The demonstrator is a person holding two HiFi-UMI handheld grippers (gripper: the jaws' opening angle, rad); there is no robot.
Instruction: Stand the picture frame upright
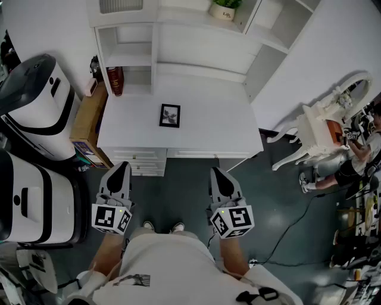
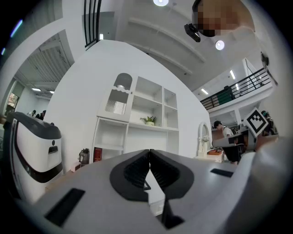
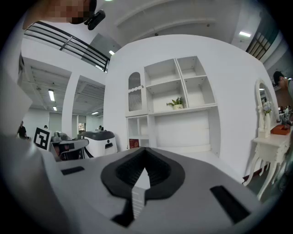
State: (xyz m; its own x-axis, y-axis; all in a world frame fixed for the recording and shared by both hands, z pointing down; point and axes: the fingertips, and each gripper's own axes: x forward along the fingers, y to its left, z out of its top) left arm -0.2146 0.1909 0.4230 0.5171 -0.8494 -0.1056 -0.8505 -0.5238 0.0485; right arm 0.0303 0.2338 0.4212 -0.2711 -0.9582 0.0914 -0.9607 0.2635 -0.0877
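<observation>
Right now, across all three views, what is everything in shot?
picture frame: one, black, lying flat mid-desk
desk: one, white, ahead of the person
shelf unit: one, white, behind the desk
potted plant: one, green in a pale pot, on a shelf
red item: one, desk's back left
brown box: one, left of the desk
machines: two, white and black, far left
dressing table: one, white, right
seated person: one, far right
left gripper: one, grey, shut, empty, short of the desk
right gripper: one, grey, shut, empty, short of the desk
</observation>
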